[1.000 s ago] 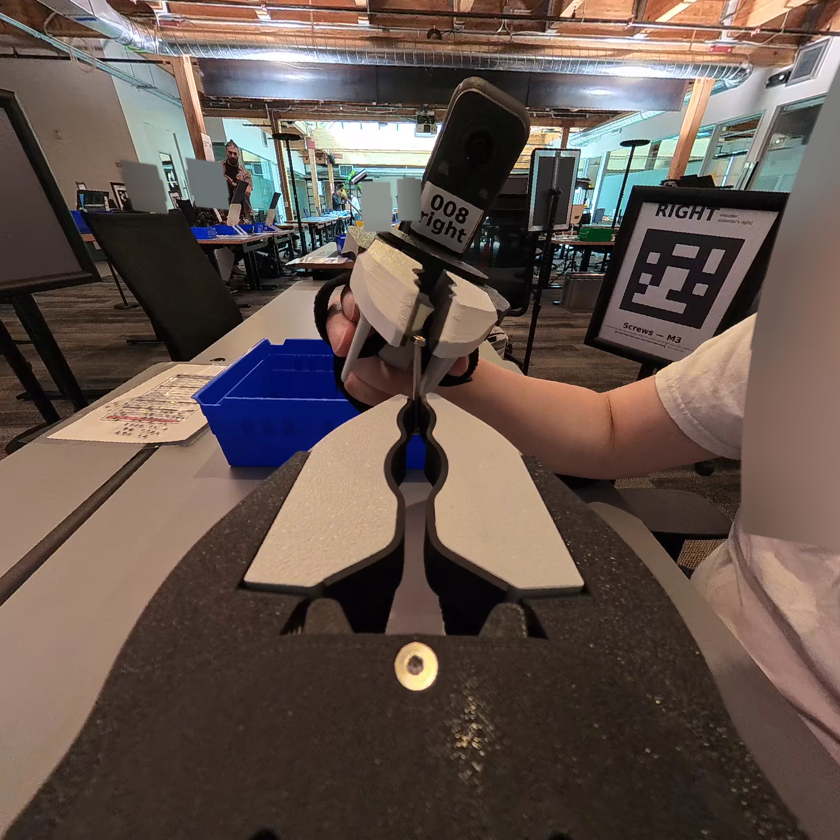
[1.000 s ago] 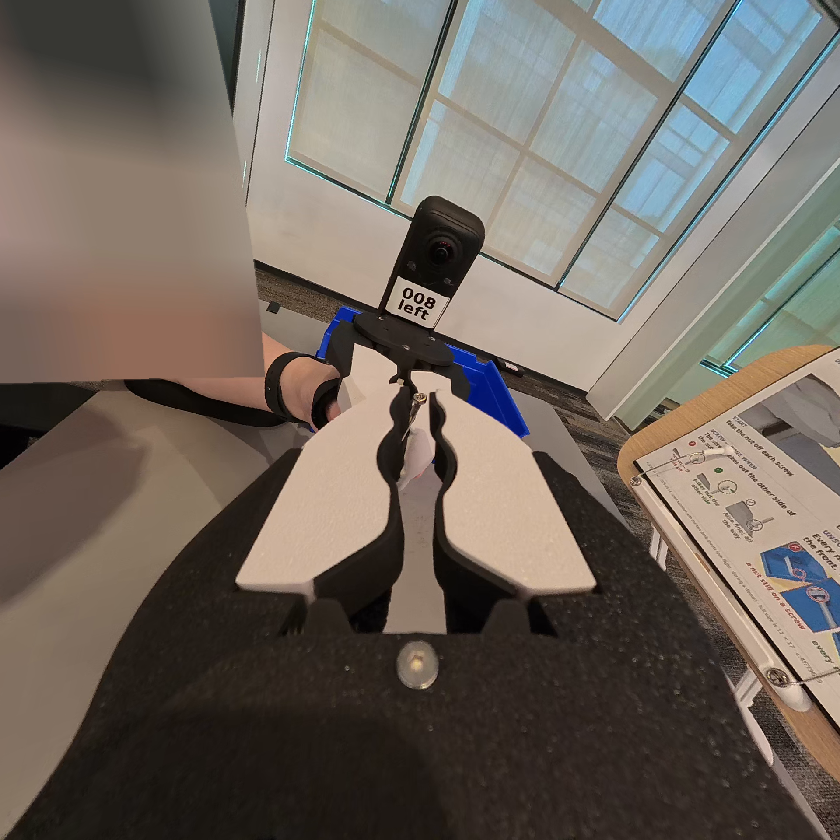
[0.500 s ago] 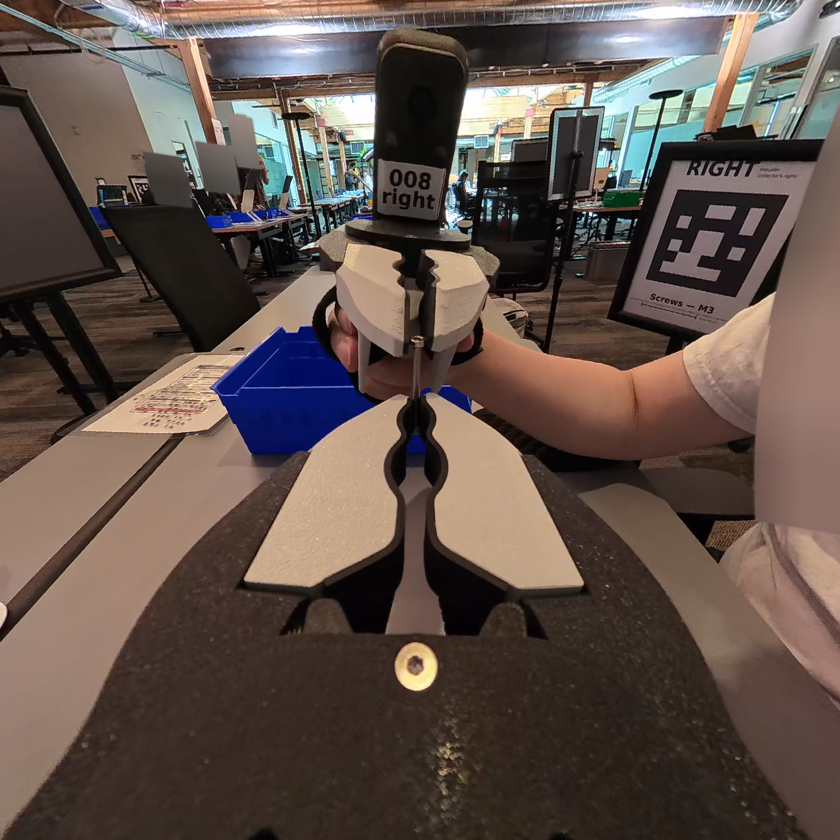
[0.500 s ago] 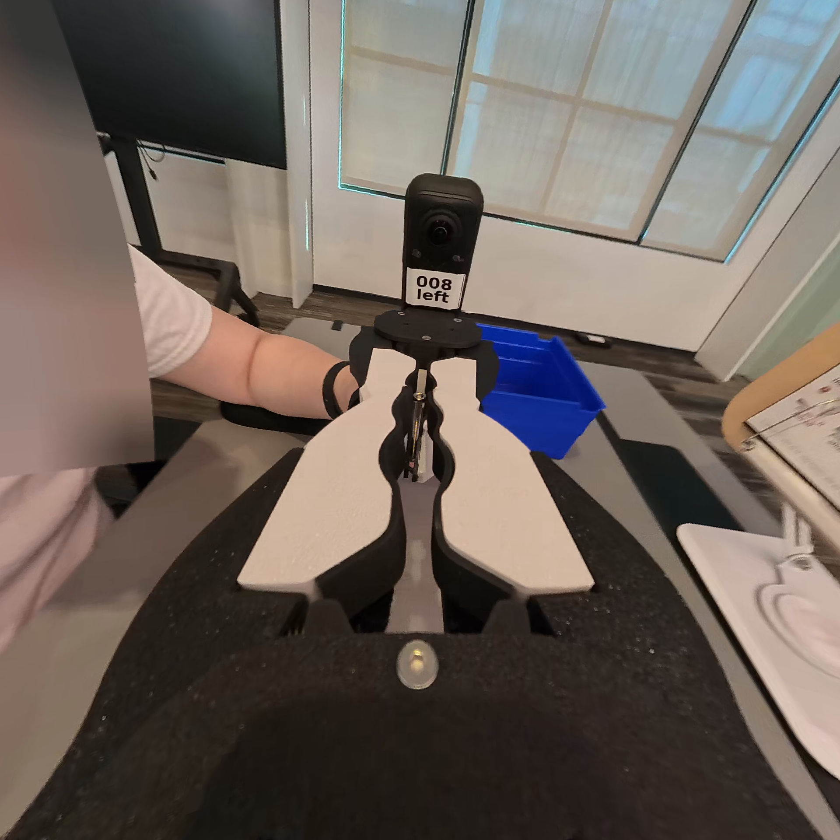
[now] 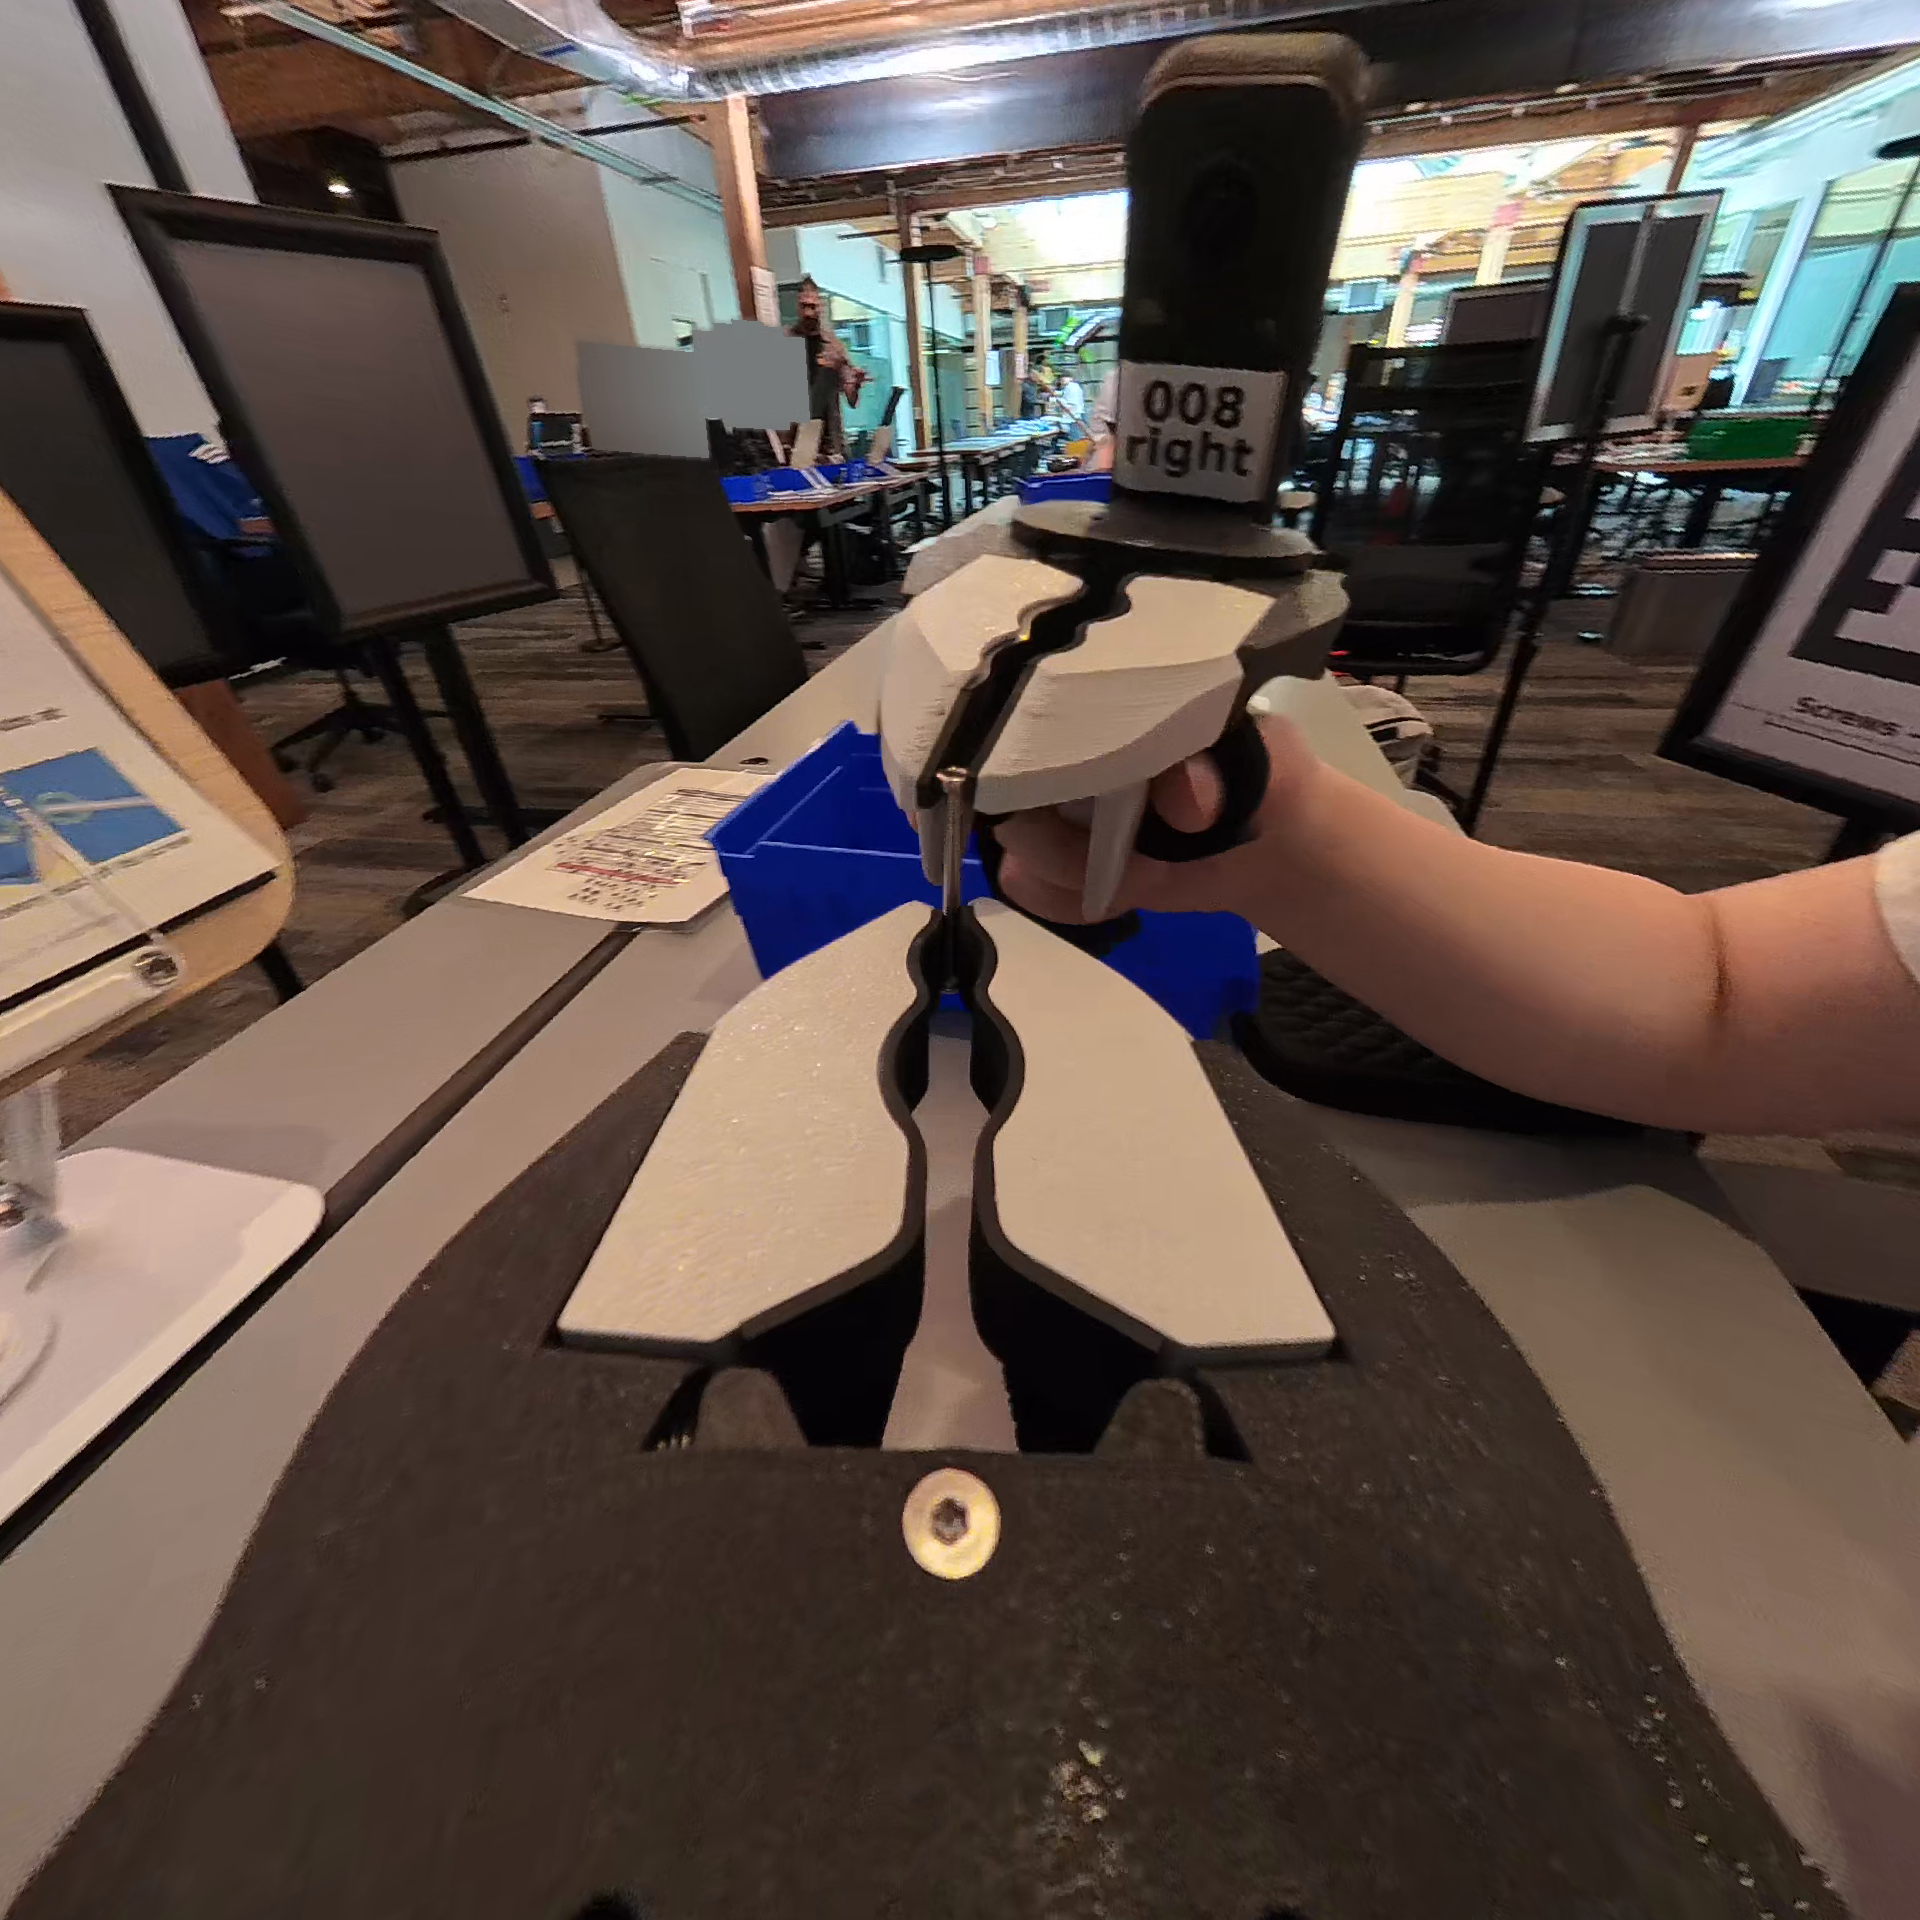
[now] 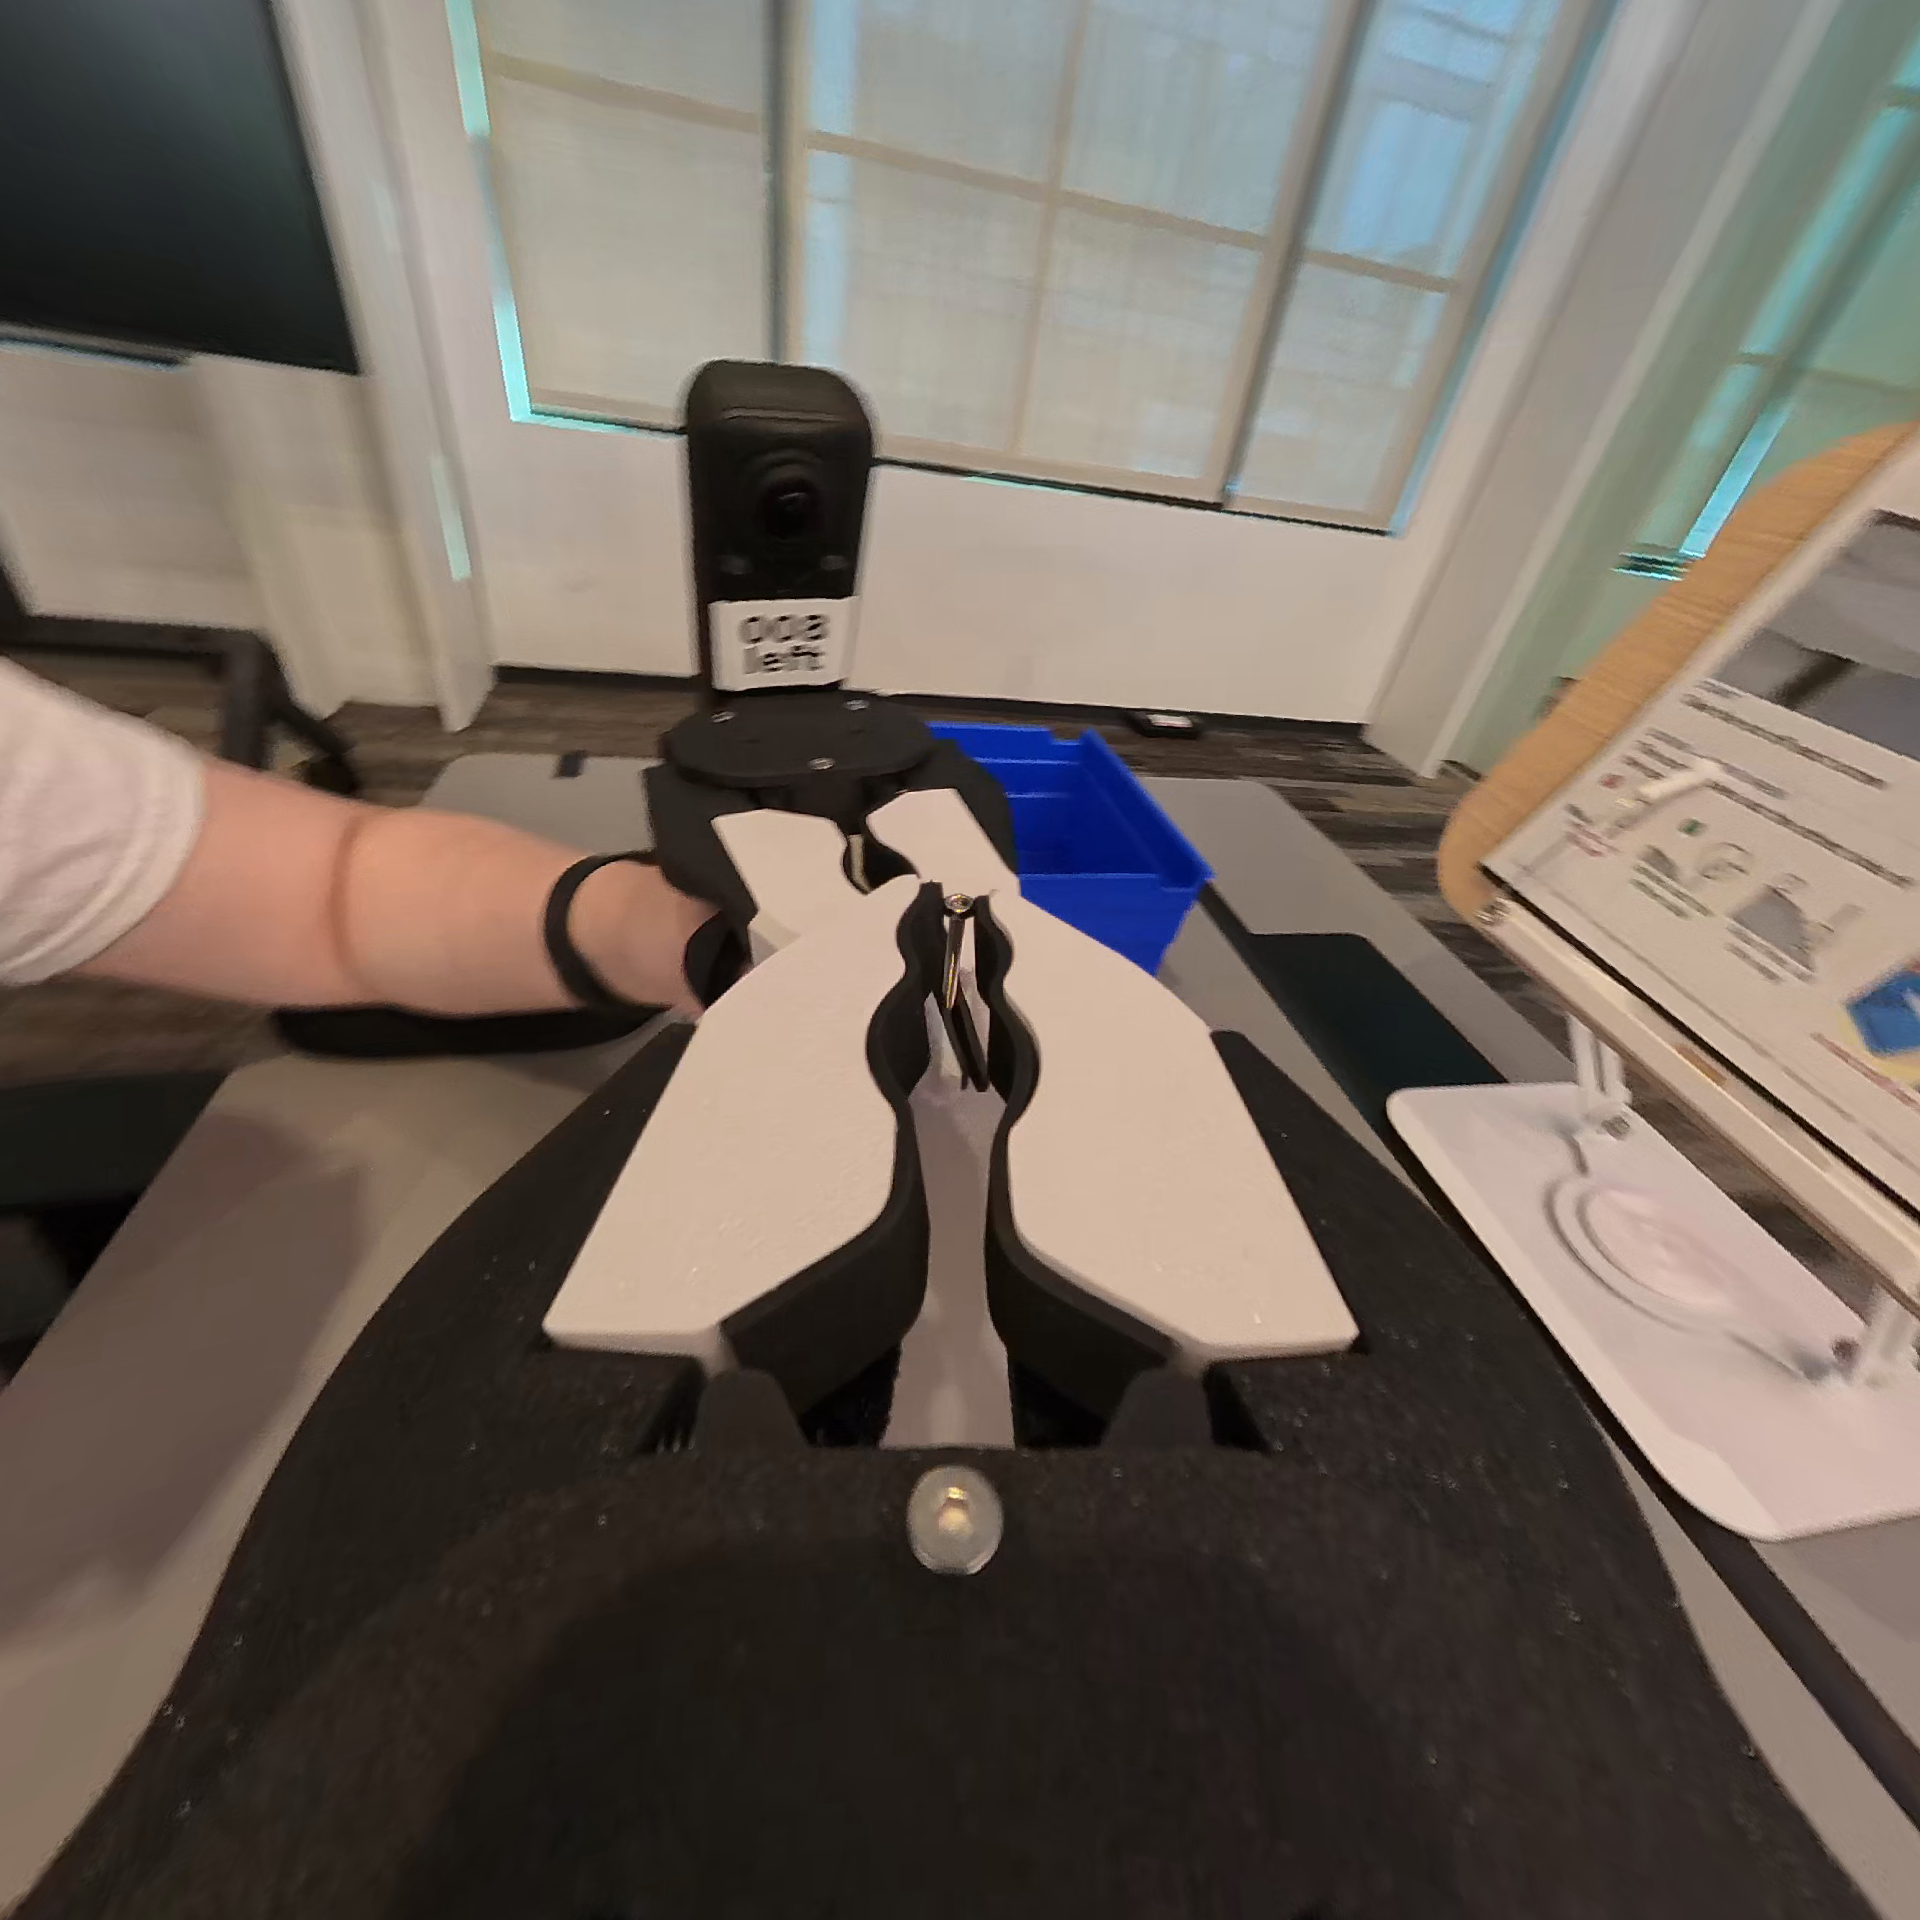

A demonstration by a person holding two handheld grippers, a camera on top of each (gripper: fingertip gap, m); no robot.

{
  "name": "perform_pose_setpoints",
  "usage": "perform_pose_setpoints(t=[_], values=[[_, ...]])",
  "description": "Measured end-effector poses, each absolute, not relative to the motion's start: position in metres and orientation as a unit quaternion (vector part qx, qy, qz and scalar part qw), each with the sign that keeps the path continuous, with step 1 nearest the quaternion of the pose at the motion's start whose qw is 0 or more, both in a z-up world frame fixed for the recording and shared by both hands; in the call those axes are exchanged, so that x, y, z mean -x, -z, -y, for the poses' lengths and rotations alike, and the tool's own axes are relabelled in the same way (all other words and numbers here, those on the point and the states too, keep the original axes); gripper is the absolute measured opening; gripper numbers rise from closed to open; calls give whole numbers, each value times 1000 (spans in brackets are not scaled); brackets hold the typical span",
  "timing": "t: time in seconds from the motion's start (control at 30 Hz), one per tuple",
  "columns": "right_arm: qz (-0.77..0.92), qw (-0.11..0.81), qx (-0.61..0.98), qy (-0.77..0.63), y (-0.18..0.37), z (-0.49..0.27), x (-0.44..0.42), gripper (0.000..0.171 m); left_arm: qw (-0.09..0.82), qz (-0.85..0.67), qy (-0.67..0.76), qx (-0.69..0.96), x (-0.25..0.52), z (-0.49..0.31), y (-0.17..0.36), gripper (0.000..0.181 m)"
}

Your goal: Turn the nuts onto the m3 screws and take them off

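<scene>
A thin steel m3 screw [image 5: 950, 852] stands upright between my two grippers above the grey table [image 5: 468, 1049]. My left gripper [image 5: 948, 920] is shut on its lower end; I cannot make out a nut there. My right gripper [image 6: 956, 902] is shut on the screw's top, with the head [image 6: 958, 906] showing at the tips and the shaft running down between the fingers. In the left wrist view the right gripper [image 5: 951, 779] faces me, held by a hand. In the right wrist view the left gripper's white fingers [image 6: 774, 873] lie just behind and below.
A blue bin [image 5: 831, 862] sits on the table behind the grippers and shows in the right wrist view too [image 6: 1091, 852]. An instruction board [image 6: 1714, 894] stands on a white base [image 6: 1621, 1309]. A paper sheet [image 5: 623, 852], a black mat [image 5: 1351, 1049] and a framed sign [image 5: 1829, 582] lie around. The tips of both grippers are at nearly the same place.
Both grippers stayed shut on the screw while they turned about it. The right gripper rolled from a tilt to nearly upright. Both views swung, bringing the instruction board into view.
</scene>
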State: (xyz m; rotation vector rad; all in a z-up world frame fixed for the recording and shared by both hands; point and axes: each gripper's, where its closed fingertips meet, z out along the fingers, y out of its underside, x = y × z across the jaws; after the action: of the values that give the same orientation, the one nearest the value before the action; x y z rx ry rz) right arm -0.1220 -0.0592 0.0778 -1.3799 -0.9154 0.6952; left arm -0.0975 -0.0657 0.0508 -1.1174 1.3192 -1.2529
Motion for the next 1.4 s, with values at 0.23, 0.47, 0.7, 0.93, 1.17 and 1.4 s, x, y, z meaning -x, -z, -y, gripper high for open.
perform_pose_setpoints(t=[0.23,0.47,0.7,0.93,1.17,1.4], values=[[295,644,650,-275,-76,36,125,5,501,-505,496,499,101,43,-49,2],[285,656,652,-250,-76,34,126,6,500,-501,499,501,102,41,-50,2],[316,682,609,-251,-93,43,117,26,467,-501,551,476,104,53,-58,2],[401,649,522,-381,-100,80,120,25,424,-530,607,413,106,82,-65,1],[416,643,519,-381,-94,81,123,18,415,-562,607,379,106,100,-64,1],[440,630,500,-400,-94,92,129,14,412,-564,609,376,107,102,-64,1]])
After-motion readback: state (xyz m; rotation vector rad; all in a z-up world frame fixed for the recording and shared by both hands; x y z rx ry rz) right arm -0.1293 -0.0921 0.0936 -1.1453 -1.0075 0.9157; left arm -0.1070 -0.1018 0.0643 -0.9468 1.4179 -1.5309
